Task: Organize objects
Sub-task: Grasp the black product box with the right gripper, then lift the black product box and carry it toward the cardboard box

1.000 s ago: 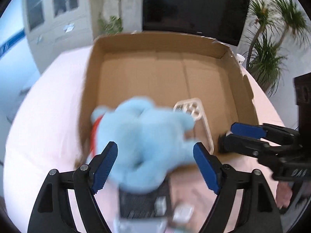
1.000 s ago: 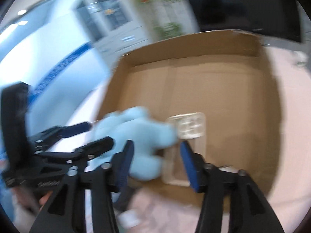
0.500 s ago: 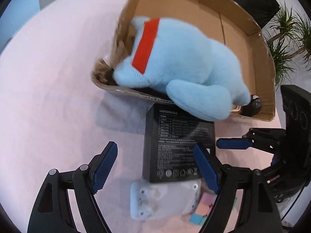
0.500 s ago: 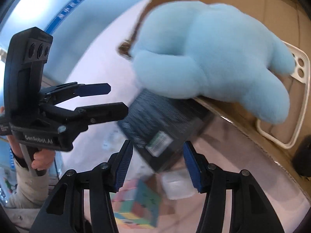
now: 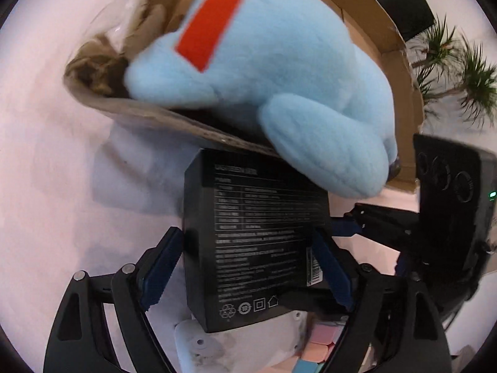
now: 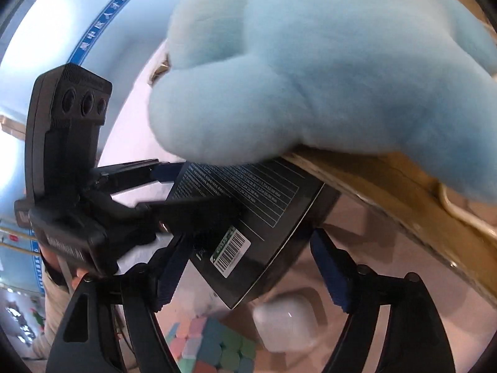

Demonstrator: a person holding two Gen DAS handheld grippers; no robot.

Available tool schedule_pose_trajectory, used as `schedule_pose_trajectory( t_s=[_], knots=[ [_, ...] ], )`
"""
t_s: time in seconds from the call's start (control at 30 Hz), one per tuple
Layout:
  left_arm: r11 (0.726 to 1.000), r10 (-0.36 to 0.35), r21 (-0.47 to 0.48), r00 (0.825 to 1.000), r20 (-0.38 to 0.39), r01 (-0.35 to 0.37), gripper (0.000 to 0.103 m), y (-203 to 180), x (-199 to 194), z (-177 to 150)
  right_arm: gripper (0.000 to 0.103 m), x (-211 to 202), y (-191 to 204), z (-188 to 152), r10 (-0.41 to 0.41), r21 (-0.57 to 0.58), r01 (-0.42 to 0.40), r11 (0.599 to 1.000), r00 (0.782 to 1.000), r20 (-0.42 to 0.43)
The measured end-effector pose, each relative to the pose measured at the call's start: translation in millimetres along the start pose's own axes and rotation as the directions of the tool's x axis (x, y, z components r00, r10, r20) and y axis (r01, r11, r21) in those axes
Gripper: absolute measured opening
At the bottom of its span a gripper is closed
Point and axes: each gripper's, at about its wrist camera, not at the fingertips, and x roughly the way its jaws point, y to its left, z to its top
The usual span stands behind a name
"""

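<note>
Black and printed with fine white text, a flat box (image 5: 254,242) lies on the pink desk (image 5: 46,171) just outside the cardboard box (image 5: 174,118), its far end tucked under the overhanging leg of a blue plush toy (image 5: 279,71) that rests inside the carton (a red band is seen across the toy). The left gripper (image 5: 245,267) is set astride the black box, jaws apart with a pad at each long edge, and no firm clamping can be made out. The right gripper (image 6: 248,267) is brought in over the barcode corner, its jaws having just been opening, the box between them but not pressed. A grasp from both sides is judged likely, since the box is wide.
</note>
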Motion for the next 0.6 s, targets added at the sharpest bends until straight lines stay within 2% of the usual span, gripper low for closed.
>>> schedule_pose_trajectory(
  t_s=[0.13, 0.33, 0.47, 0.6],
  knots=[
    [1.000, 0.015, -0.025, 0.999, 0.036, -0.014, 0.086, 1, -4, -9, 0.081, -7, -3, 5, -0.014, -0.009, 0.014, 1.000, 1.000, 0.019],
    [0.995, 0.081, -0.064, 0.991, 0.110, -0.074, 0.082, -5, -31, -27, 0.074, -23, 8, 10, -0.037, -0.073, 0.040, 0.997, 0.998, 0.045],
    [0.991, 0.132, -0.047, 0.971, 0.197, -0.125, 0.082, -25, -60, -37, 0.073, -43, 16, 13, -0.038, -0.101, 0.047, 0.994, 0.995, 0.089],
    [0.982, 0.179, -0.002, 0.939, 0.294, -0.186, 0.082, -55, -94, -38, 0.073, -68, 22, 16, -0.013, -0.131, 0.029, 0.991, 0.992, 0.123]
  ],
)
